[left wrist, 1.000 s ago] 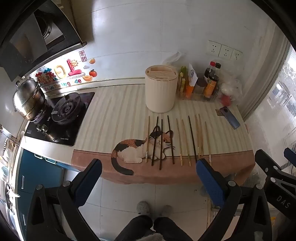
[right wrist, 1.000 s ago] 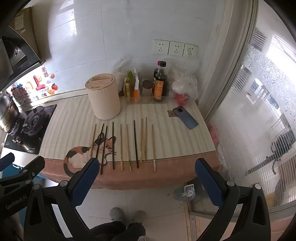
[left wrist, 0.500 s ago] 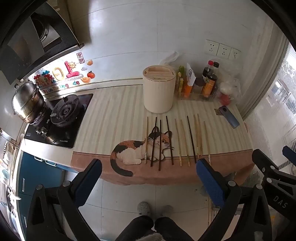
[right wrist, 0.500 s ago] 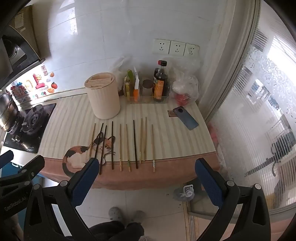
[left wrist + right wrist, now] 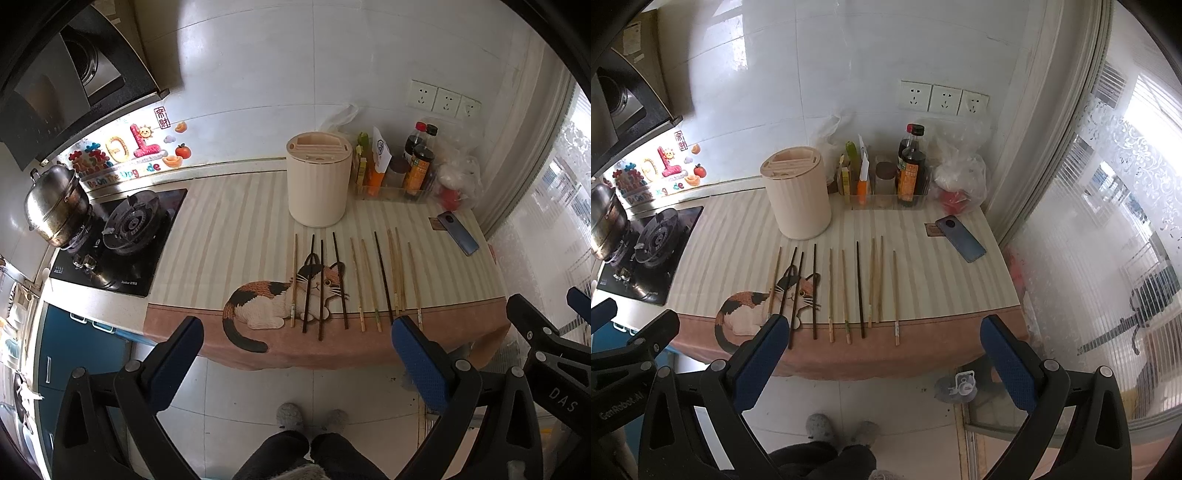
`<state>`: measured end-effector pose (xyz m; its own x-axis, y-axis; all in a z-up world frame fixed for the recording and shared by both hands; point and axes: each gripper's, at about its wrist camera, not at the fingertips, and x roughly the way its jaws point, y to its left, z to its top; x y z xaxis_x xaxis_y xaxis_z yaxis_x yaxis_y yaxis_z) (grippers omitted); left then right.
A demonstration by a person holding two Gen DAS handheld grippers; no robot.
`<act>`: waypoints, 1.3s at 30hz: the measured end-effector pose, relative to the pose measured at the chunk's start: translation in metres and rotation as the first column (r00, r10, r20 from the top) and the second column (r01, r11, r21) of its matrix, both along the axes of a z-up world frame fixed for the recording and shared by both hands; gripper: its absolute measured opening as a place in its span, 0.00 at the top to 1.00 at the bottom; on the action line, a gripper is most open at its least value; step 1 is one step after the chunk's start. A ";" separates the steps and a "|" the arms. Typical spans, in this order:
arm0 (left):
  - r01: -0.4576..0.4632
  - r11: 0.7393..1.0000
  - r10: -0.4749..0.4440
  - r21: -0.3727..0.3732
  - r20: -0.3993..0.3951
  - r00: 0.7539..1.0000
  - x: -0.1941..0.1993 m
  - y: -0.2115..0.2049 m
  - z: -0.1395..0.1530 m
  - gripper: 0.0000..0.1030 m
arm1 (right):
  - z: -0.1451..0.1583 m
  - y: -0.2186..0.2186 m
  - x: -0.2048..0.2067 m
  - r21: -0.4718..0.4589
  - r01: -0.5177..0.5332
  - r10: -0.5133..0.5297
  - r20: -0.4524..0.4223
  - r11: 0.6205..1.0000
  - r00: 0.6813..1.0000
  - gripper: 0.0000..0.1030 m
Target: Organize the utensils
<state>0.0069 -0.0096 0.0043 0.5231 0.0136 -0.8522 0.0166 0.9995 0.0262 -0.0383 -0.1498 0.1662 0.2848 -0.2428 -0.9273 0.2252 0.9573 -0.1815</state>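
Observation:
Several chopsticks (image 5: 354,280), some dark and some pale wood, lie side by side on a striped mat with a cat picture (image 5: 280,299); they also show in the right wrist view (image 5: 842,291). A cream cylindrical utensil holder (image 5: 318,184) with slots on top stands behind them, also in the right wrist view (image 5: 798,197). My left gripper (image 5: 295,354) is open and empty, held back from the counter's front edge. My right gripper (image 5: 882,350) is open and empty, also short of the edge.
A gas stove (image 5: 125,236) with a steel pot (image 5: 55,206) is at the left. A clear tray of bottles and condiments (image 5: 890,184), a plastic bag (image 5: 960,177) and a blue phone (image 5: 960,240) sit at the back right. A window (image 5: 1108,221) is on the right.
Both grippers have drifted slightly; the counter sits a little higher and closer in both views. Nothing on the counter has moved.

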 end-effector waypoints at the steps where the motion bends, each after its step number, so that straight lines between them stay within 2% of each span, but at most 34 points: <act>1: 0.000 1.000 0.000 0.000 0.001 1.000 0.000 0.000 0.000 0.00 | 0.000 0.000 0.000 -0.001 0.000 0.000 -0.001 1.000 1.000 0.00; 12: 0.013 1.000 -0.013 -0.019 -0.005 1.000 -0.001 0.001 0.006 0.00 | 0.001 0.000 0.001 0.000 0.001 -0.001 0.004 1.000 1.000 0.00; 39: 0.007 1.000 -0.006 -0.016 0.013 1.000 -0.001 0.005 0.012 0.00 | 0.008 0.001 0.003 -0.012 -0.004 0.004 0.018 1.000 1.000 0.00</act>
<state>0.0063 -0.0046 0.0159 0.5337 -0.0036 -0.8457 0.0230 0.9997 0.0103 -0.0353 -0.1492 0.1746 0.3022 -0.2530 -0.9191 0.2249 0.9559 -0.1892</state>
